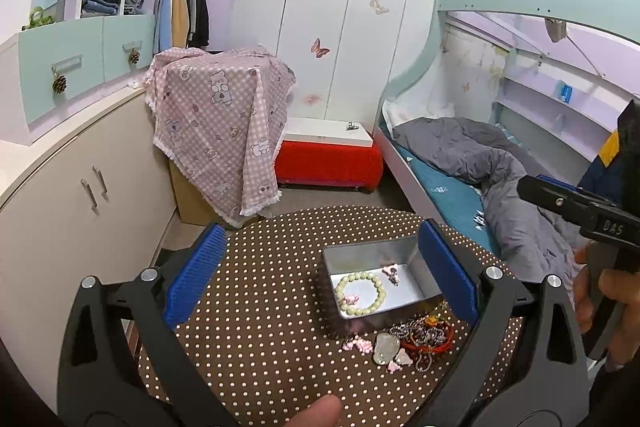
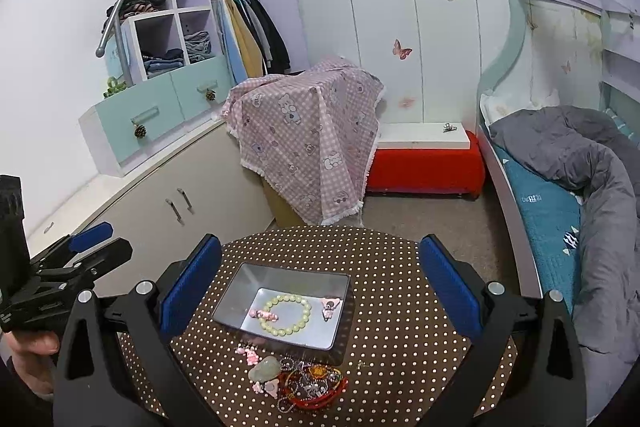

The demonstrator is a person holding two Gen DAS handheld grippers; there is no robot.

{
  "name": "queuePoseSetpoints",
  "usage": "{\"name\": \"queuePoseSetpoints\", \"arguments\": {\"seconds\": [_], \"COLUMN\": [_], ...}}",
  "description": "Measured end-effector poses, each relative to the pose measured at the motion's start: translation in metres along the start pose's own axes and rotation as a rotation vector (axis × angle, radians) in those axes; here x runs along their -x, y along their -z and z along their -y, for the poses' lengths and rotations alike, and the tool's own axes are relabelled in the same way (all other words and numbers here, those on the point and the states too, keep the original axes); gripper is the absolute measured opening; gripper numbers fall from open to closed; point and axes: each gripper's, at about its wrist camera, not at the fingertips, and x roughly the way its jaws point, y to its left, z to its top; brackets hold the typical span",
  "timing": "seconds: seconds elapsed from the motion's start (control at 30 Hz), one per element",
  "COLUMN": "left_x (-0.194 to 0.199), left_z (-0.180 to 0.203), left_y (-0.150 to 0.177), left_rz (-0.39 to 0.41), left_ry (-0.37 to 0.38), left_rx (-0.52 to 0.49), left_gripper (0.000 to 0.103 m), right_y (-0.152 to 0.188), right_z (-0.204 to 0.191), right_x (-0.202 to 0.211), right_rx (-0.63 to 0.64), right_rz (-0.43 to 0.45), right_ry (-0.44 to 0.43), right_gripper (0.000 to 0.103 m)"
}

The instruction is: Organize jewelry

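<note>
Left wrist view: tin (image 1: 416, 259) corner behind wide-apart, empty jaws; tangled jewelry pile (image 1: 424, 337) perhaps bracelets.

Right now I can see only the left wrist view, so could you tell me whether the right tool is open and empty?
Observer: Yes. The right tool stands wide open, with nothing between its pads.
Operator: Thank you. My own tool's finger covers the cloth to the right of the pile. Does anything lie there?
Observer: A tiny gold piece lies alone on the dotted cloth, just right of the jewelry pile and apart from it.
</note>
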Motion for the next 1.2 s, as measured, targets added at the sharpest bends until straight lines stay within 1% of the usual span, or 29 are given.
{"name": "queuePoseSetpoints", "arguments": {"seconds": [0.27,0.37,0.47,0.63,0.7,0.77,0.8,0.83,0.87,1.0,1.1,1.2], "left_x": [0.002,0.001,0.0,-0.006,-0.009,-0.013,-0.015,-0.016,-0.017,-0.019,-0.022,-0.025], "left_z": [-0.004,-0.006,-0.006,-0.008,-0.009,-0.011,-0.011,-0.011,-0.01,-0.003,0.001,0.003], "left_y": [0.017,0.026,0.036,0.056,0.065,0.072,0.078,0.081,0.085,0.096,0.102,0.107], "left_rz": [-0.017,-0.032,-0.05,-0.102,-0.126,-0.149,-0.166,-0.174,-0.184,-0.21,-0.227,-0.244], "left_ry": [-0.028,-0.043,-0.054,-0.066,-0.068,-0.073,-0.073,-0.07,-0.064,-0.06,-0.057,-0.053], "left_rx": [0.011,0.012,0.014,0.012,0.016,0.021,0.027,0.031,0.035,0.019,0.016,0.016], "left_gripper": [0.095,0.095,0.095,0.095,0.095,0.095,0.095,0.095,0.095,0.095,0.095,0.095], "right_y": [0.022,0.037,0.055,0.083,0.097,0.109,0.113,0.116,0.121,0.13,0.135,0.144], "right_z": [-0.002,-0.004,-0.009,-0.017,-0.023,-0.027,-0.028,-0.03,-0.032,-0.038,-0.041,-0.042], "right_x": [0.01,0.012,0.008,-0.004,-0.012,-0.022,-0.026,-0.029,-0.036,-0.049,-0.062,-0.079], "right_rx": [0.006,0.012,0.036,0.086,0.135,0.163,0.169,0.175,0.19,0.221,0.246,0.284], "right_rz": [-0.008,-0.023,-0.063,-0.133,-0.176,-0.221,-0.235,-0.247,-0.267,-0.295,-0.328,-0.394], "right_ry": [-0.018,-0.031,-0.05,-0.084,-0.088,-0.11,-0.123,-0.131,-0.135,-0.158,-0.156,-0.125], "right_gripper": [0.095,0.095,0.095,0.095,0.089,0.072,0.068,0.06,0.056,0.048,0.041,0.024]}}
